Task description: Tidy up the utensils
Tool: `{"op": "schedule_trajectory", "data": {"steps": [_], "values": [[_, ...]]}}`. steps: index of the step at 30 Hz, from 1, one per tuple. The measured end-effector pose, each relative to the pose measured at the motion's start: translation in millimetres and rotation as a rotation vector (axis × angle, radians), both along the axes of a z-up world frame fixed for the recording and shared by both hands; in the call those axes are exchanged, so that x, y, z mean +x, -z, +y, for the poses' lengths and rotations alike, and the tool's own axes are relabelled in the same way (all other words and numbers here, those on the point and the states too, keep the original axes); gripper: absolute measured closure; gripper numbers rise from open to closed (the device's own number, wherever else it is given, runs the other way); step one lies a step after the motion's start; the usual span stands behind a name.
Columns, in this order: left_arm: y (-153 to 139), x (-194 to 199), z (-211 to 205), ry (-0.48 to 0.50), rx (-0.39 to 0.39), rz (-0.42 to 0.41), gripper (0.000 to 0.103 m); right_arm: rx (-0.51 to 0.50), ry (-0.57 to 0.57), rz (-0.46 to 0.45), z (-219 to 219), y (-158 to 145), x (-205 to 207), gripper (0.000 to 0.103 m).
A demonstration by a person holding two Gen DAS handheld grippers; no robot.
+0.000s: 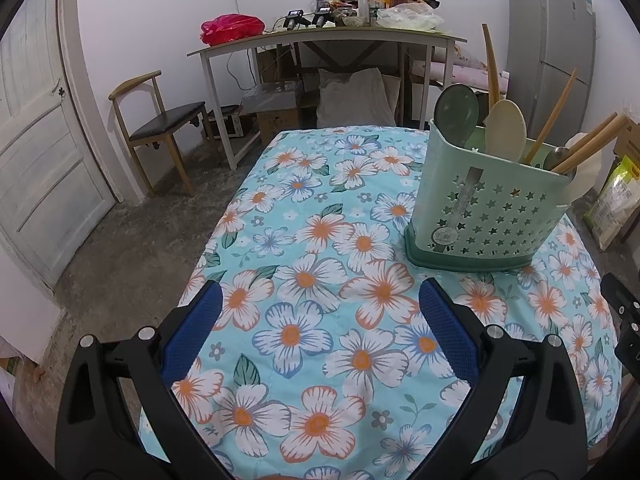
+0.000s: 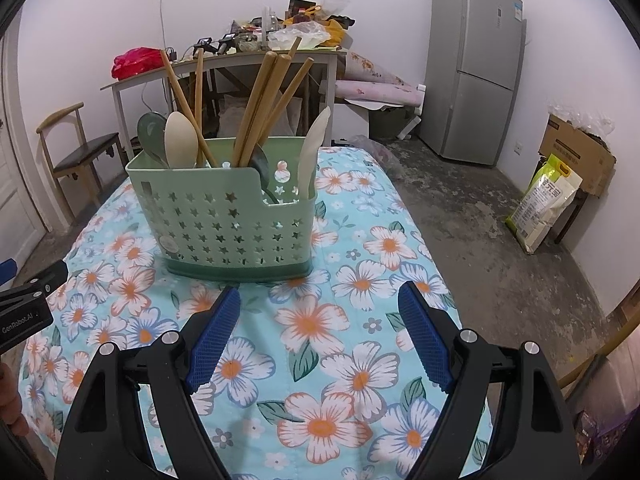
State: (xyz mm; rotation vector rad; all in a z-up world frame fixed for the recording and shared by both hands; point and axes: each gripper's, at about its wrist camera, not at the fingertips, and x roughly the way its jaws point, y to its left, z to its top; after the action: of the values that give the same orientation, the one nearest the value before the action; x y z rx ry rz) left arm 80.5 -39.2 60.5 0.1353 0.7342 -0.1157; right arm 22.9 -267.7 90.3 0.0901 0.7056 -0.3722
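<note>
Utensils (image 2: 256, 108) standing upright in green caddy (image 2: 224, 216) on flowered tablecloth (image 2: 360, 320), toward its far end. Left gripper (image 1: 320, 308) hovering low over cloth, angling downward, blue pads (image 1: 192, 332) spread wide, gripping nothing; caddy lying ahead to its right. Right gripper (image 2: 320, 320) likewise angling down, jaws spread and empty, caddy just beyond its left pad (image 2: 214, 344). Lower ends of utensils hiding behind caddy wall; compartment divisions hard to make out. Gripper bodies running off frame bottoms.
</note>
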Motion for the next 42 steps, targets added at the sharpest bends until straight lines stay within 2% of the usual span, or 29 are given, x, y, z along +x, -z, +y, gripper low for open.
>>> {"op": "schedule_trajectory", "data": {"steps": [42], "values": [[-1.0,2.8,1.9,0.000,-0.009,0.015,0.008,0.002,0.003,0.000,-1.3,-0.1,0.2,0.024]]}}
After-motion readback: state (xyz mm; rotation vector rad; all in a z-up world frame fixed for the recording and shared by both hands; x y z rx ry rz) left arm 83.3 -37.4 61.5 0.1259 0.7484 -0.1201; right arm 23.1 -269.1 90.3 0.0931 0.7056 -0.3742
